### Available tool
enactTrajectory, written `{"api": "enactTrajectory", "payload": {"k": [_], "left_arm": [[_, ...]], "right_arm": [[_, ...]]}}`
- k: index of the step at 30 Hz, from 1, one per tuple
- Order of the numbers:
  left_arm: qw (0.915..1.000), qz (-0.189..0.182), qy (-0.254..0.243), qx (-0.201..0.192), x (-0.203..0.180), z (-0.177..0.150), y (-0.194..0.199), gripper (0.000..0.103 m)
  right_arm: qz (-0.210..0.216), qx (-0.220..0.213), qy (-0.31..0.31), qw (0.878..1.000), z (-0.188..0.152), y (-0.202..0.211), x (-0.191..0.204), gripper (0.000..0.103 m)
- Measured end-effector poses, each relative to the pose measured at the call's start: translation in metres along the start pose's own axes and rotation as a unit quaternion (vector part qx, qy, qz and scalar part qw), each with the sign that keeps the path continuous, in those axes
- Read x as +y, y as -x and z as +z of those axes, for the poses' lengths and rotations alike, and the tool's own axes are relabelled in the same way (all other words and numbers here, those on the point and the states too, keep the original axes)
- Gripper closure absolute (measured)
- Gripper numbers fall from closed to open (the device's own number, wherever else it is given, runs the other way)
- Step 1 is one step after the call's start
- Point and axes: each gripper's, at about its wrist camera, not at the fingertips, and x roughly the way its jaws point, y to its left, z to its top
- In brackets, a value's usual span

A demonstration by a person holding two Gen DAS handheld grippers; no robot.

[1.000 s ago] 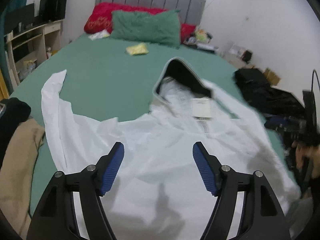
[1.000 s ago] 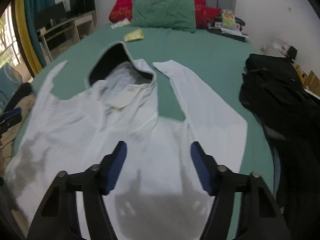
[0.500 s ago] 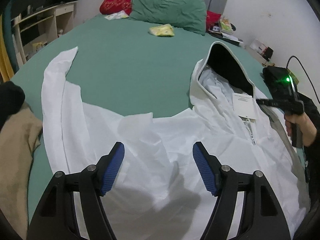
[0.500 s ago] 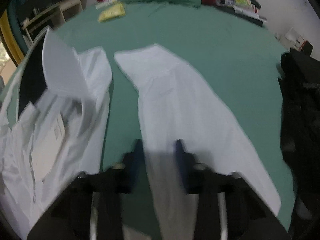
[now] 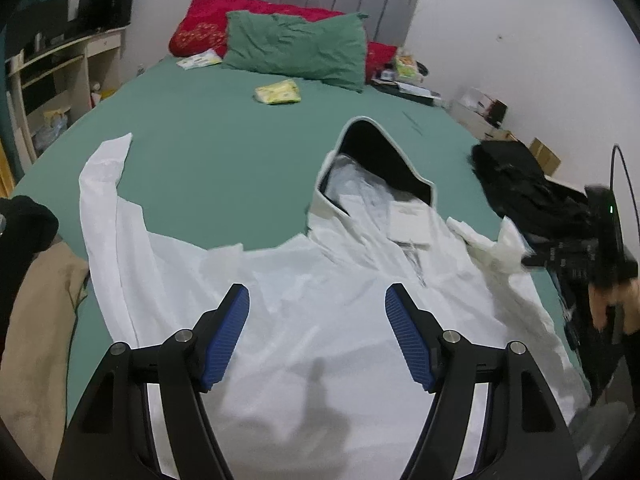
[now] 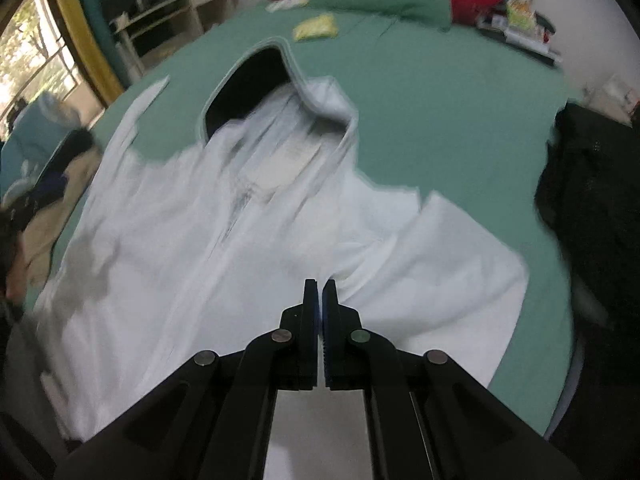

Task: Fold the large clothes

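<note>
Two tongs are working over a white hooded jacket (image 5: 320, 320) that is lying spread open, inside up, on a green bed (image 5: 208, 152). Its long axis is running straight away from both tongs, with the dark-lined hood (image 5: 376, 160) pointing toward the far headboard. A white label (image 5: 412, 220) is sitting just below the hood, but its print is too small to read. The left gripper (image 5: 317, 334) is hanging released above the jacket's body, jaws wide apart with nothing between them. The right gripper (image 6: 320, 292) is clenched on the jacket; in the left wrist view the right sleeve (image 5: 496, 244) is bunching up at its tips. The left sleeve (image 5: 104, 216) is stretching away beyond the left gripper's left side. A heap of black clothes (image 5: 528, 188) is lying to the right of both tongs, near the sleeve, and beige and black garments (image 5: 32, 320) are piling up at the left. Far ahead, a green pillow (image 5: 296, 48), a red pillow (image 5: 200, 24) and a yellow packet (image 5: 278, 92) are resting well clear of the jacket
</note>
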Motion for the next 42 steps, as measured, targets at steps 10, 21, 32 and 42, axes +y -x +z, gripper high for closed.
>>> {"api": "enactTrajectory", "payload": {"k": [10,21,32,42], "left_arm": [[0.9994,0.009,0.0,0.033,0.014,-0.025,-0.008,0.029],[0.9984,0.016,0.013,0.052,0.04,-0.029,-0.025,0.029],[0.9991,0.021,0.03,0.021,0.053,-0.023,-0.001,0.029],[0.9955,0.079,0.053,-0.001,0.073,-0.026,0.003,0.029]], "right_arm": [[-0.038,0.022,-0.007,0.999,-0.023,-0.021,0.018,0.051],[-0.099,-0.013,-0.042,0.994,0.05,-0.092,-0.013,0.1],[0.011,-0.206,0.073,0.976,0.099,0.017,0.094,0.101],[0.177,-0.096,0.152,0.968,0.08,-0.066,0.19,0.098]]}}
